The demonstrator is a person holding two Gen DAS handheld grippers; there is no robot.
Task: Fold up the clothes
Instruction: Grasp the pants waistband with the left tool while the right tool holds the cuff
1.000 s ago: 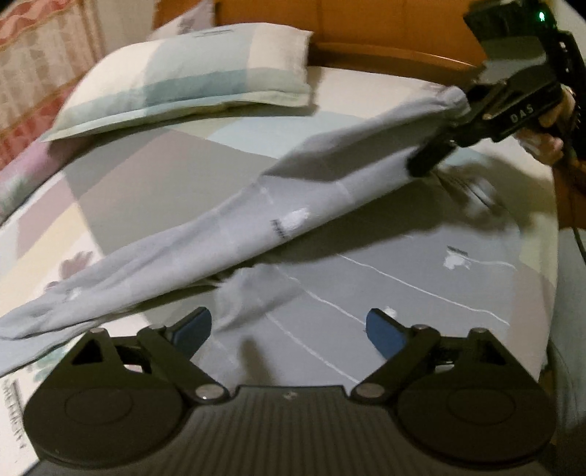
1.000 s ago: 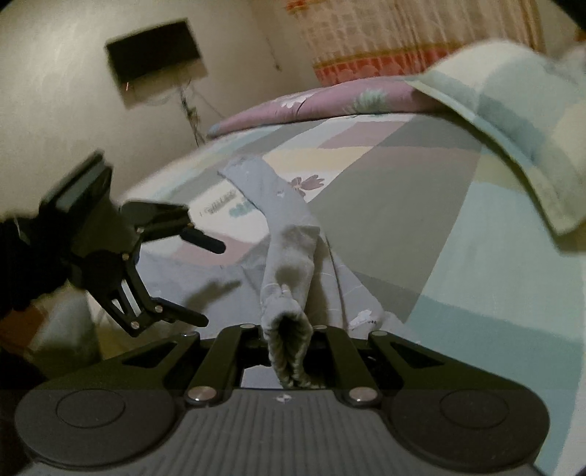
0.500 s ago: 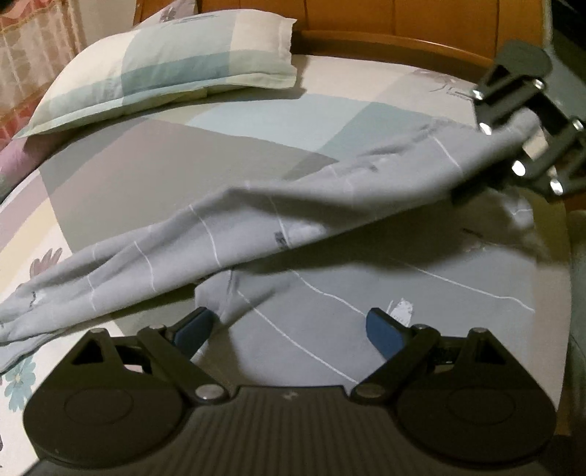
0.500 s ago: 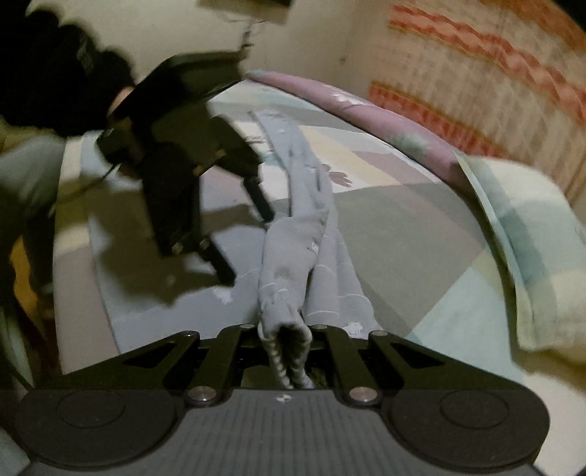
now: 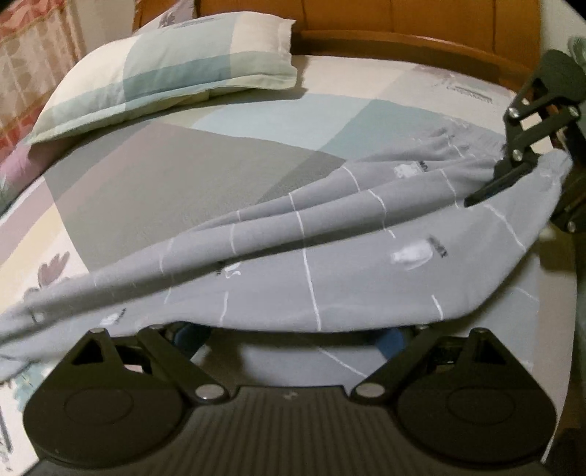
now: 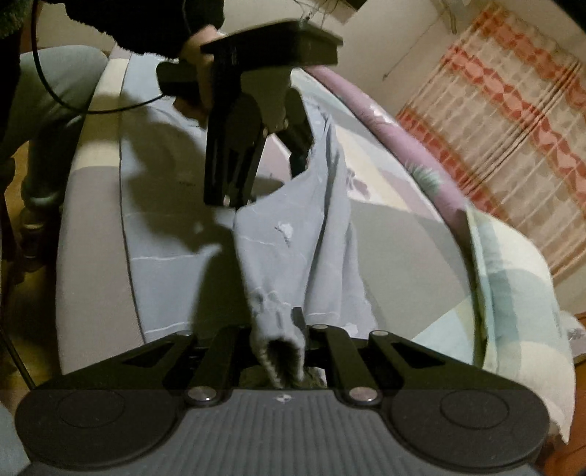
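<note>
Right now the grey garment stretches across the bed from the right hand-held gripper, which is clenched on a bunched end of the cloth, down over the left hand-held gripper, whose blue-padded fingers stand wide apart beneath the draped fold (no pinch visible there). Soft, matte fabric, long and tapering, carries thin white lines and small white prints. Behind it lies a plump checked pillow on the patchwork sheet, against a wooden headboard.
</note>
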